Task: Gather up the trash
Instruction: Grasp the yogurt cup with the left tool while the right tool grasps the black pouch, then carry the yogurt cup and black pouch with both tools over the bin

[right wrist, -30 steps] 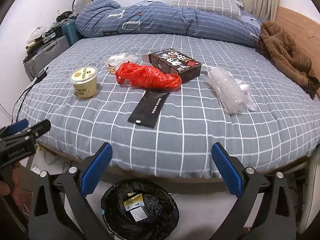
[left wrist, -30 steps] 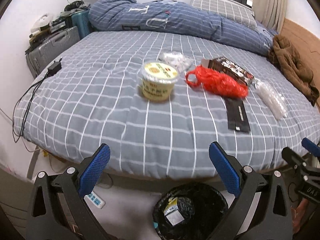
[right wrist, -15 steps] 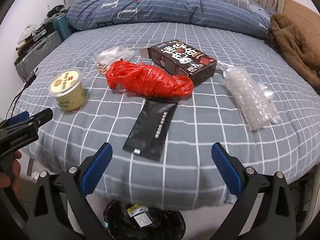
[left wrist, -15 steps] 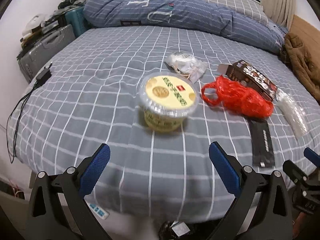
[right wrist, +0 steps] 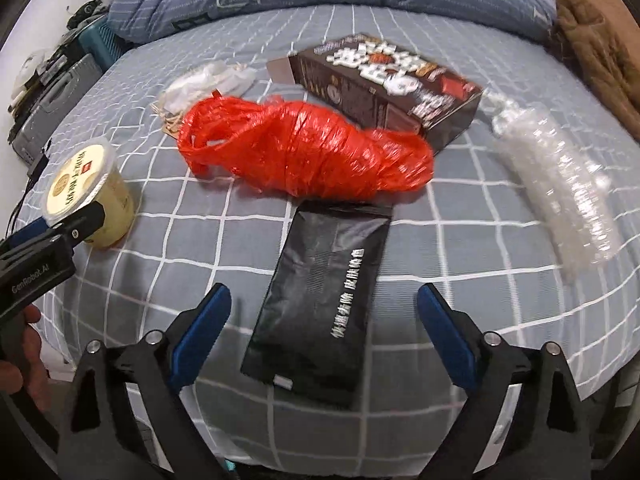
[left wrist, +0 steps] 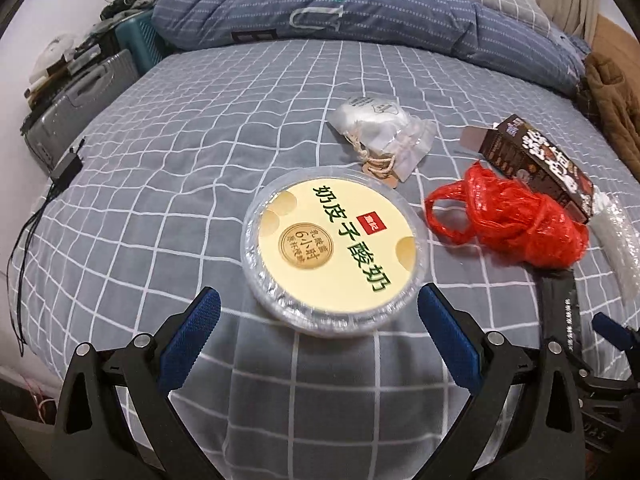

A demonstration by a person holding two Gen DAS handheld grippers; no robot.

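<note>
A yellow yoghurt cup (left wrist: 334,248) with a clear lid stands on the grey checked bed, just ahead of my open left gripper (left wrist: 318,334), whose blue pads do not touch it. A flat black pouch (right wrist: 320,300) lies between the jaws of my right gripper (right wrist: 324,338), which are wide and closing, with no contact. Beyond the pouch lie a red plastic bag (right wrist: 308,152), a dark carton (right wrist: 384,80), a clear plastic wrapper (right wrist: 560,188) and a small white bag (left wrist: 380,136). The cup (right wrist: 88,192) shows left in the right wrist view, partly behind the left gripper.
A blue duvet (left wrist: 360,12) is heaped at the back of the bed. Suitcases (left wrist: 76,104) stand at the left and a brown garment (left wrist: 616,100) lies at the right. A charger with cable (left wrist: 64,170) rests on the bed's left edge. A hand (right wrist: 24,360) holds the left gripper.
Both grippers moved forward and down over the bed, so the cup and the pouch loom larger. The black bin bag below the bed edge has dropped out of view. The right jaws narrowed slightly.
</note>
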